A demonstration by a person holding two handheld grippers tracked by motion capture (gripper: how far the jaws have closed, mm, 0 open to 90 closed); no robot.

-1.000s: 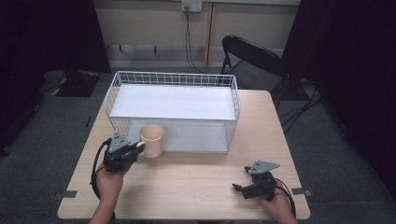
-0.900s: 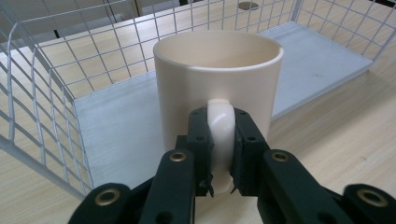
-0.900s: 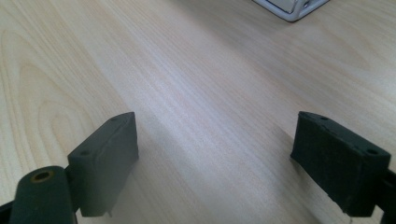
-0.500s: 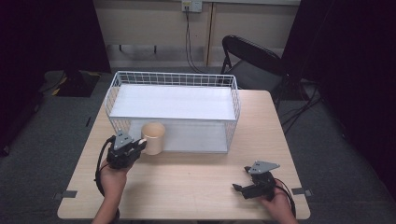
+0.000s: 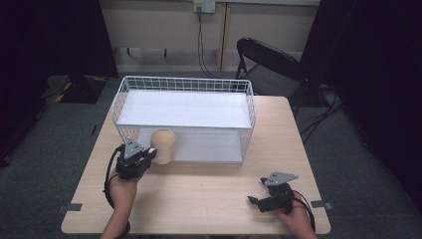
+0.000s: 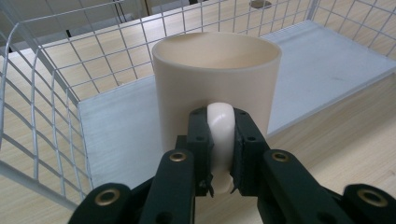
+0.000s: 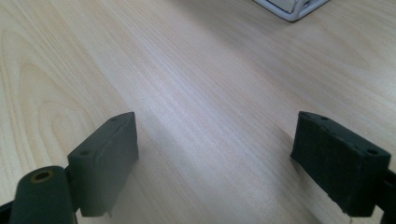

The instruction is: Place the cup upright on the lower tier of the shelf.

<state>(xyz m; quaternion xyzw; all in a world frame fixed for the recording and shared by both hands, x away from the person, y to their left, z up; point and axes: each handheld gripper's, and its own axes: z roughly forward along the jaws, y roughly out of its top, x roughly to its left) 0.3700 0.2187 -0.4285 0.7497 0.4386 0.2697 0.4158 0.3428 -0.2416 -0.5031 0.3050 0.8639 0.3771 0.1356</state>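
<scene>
One mug (image 5: 163,146) is the work piece: a cream cylinder with a paler handle (image 6: 219,140), standing upright at the open front edge of the white wire basket (image 5: 122,92), on or just at the basket's white floor panel near its left end. In the left gripper view the mug's mouth faces up and appears empty.

The left gripper (image 5: 144,157) is clamped on the handle. Both black jaws press against the sides of the handle loop, and the handle runs vertically between them. The grasp is judged complete.

The mug base appears to rest on the surface; whether it is lifted clear cannot be told from these views. The transfer step, either deeper into the basket or out onto the table (image 5: 209,199), is judged not yet done. The direction of that transfer cannot be determined here.

The right gripper (image 5: 259,199) lies near the front right of the table, well apart from the mug and the basket. Its jaws stand wide with nothing but bare wood between them. It is judged idle at this stage.

A folding chair (image 5: 263,57) stands beyond the table.
</scene>
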